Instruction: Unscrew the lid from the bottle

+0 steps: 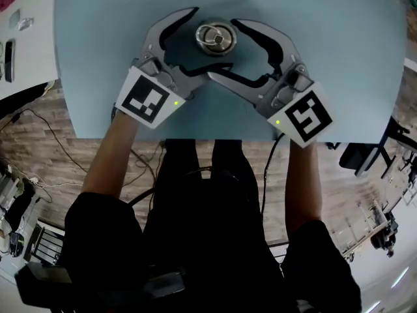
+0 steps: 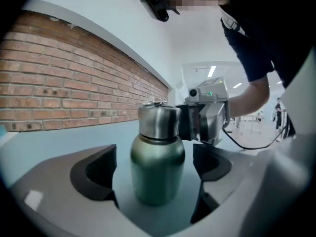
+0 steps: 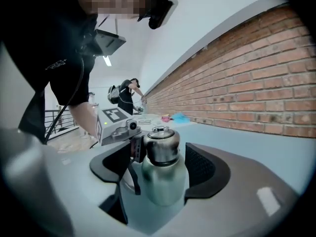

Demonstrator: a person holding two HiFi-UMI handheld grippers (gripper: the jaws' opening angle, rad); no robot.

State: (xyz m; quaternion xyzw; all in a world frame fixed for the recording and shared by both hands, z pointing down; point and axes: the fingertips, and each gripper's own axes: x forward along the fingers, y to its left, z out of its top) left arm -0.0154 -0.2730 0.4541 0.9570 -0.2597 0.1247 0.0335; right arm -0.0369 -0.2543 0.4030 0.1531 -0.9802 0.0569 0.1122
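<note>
A person stands at the near edge of a pale blue table [image 1: 339, 57] and holds 2 claws, 1 in each hand. The bottle [image 2: 157, 174] stands straight up on the table, about in the middle from left to right and a bit out from the person. It has a green body, and its shiny silver lid [image 3: 160, 144] is on top, with a small ring on it. The left gripper [image 1: 201, 40] comes at the bottle from the left and the right gripper [image 1: 221, 49] comes at it from the right, so the 2 claws make a ring around it. Both claws are spread wide and let go. The bottle is between the black pads [image 2: 98, 174] of the left claw, but there is a gap on each side and nothing squeezes it. It is the same with the right claw, whose pads [image 3: 202, 169] sit beside the bottle and do not touch it. The near tips of the 2 claws cross just in front of the bottle. A red brick wall [image 2: 74, 83] runs along the far side of the table.
</note>
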